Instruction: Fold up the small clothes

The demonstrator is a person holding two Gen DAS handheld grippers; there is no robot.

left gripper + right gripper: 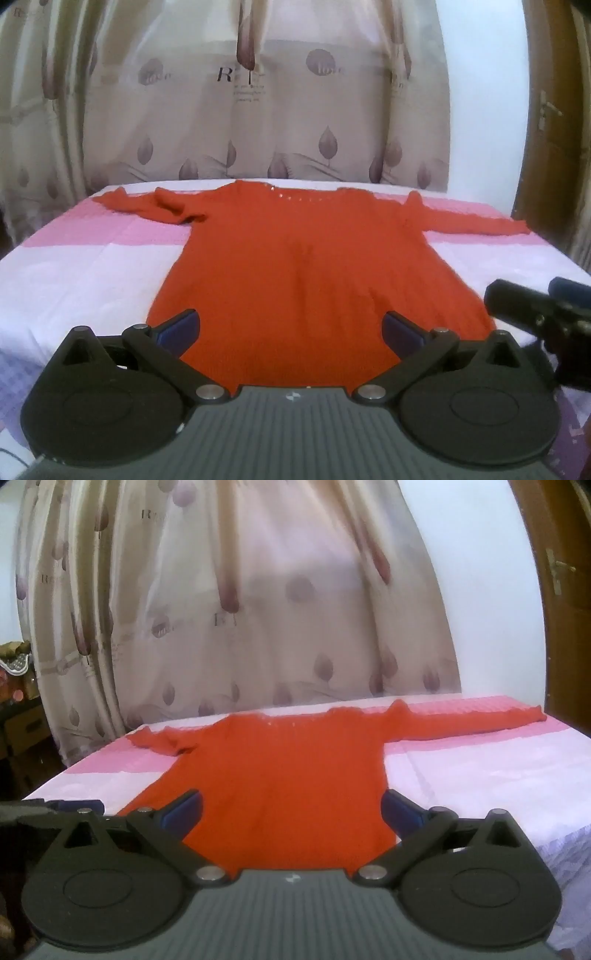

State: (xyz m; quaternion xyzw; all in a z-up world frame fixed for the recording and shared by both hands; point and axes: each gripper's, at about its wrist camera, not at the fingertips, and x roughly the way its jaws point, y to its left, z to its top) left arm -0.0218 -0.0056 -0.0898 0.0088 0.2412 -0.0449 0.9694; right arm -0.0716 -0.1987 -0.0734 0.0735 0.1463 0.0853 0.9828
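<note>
An orange-red knitted sweater (pixel 295 258) lies flat on the bed, neckline at the far side, hem nearest me. Its left sleeve is bunched and crumpled; its right sleeve (pixel 469 720) stretches straight out. My left gripper (pixel 291 328) hovers over the hem with both jaws wide apart and nothing between them. In the right wrist view the same sweater (pixel 288 775) fills the middle, and my right gripper (pixel 293 812) hangs above the hem, open and empty too. The right gripper's dark body (pixel 535 314) shows at the edge of the left wrist view.
The bed cover (pixel 92 266) is pink and pale lilac, with bare cloth on both sides of the sweater. A patterned curtain (pixel 258 110) hangs behind the bed. A brown wooden door (pixel 557 609) stands at the right, and cluttered boxes (pixel 18 709) sit at the left.
</note>
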